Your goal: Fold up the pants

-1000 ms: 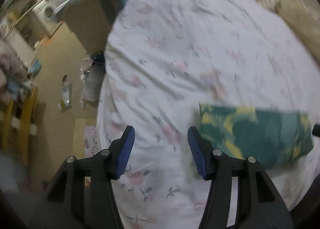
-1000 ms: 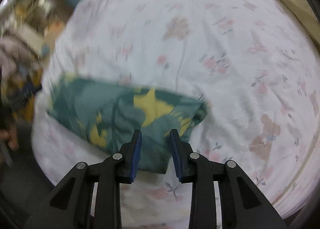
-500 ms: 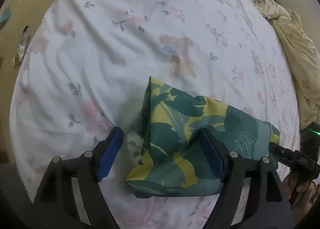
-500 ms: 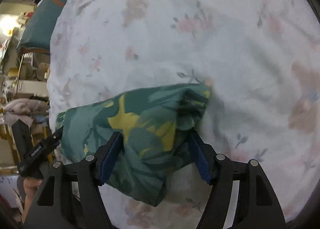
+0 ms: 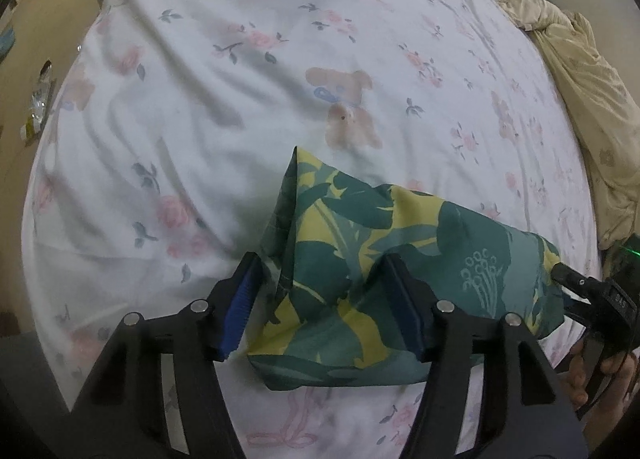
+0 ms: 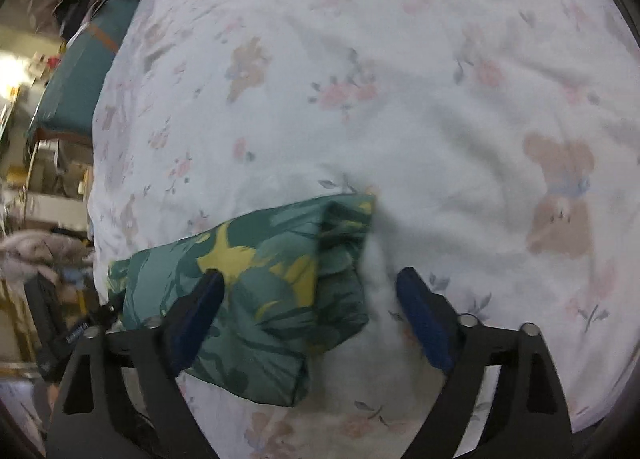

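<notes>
The green and yellow leaf-print pants (image 5: 384, 259) lie folded into a compact bundle on the white floral bed sheet (image 5: 224, 107). My left gripper (image 5: 324, 303) is open, its fingers straddling the bundle's left end, the right finger pressed into the cloth. In the right wrist view the pants (image 6: 256, 283) lie low and left. My right gripper (image 6: 308, 311) is open wide around the bundle's right end, its left finger resting on the cloth. The right gripper's body shows in the left wrist view (image 5: 600, 299) at the bundle's far end.
A beige crumpled blanket (image 5: 580, 91) lies along the bed's right side. The bed edge and floor (image 5: 24, 71) are at the left. A teal box and cluttered shelves (image 6: 72, 91) stand past the bed in the right wrist view.
Both grippers came in over the folded pants from either end. The right gripper opened wide from nearly shut. The bundle has stayed in place on the sheet.
</notes>
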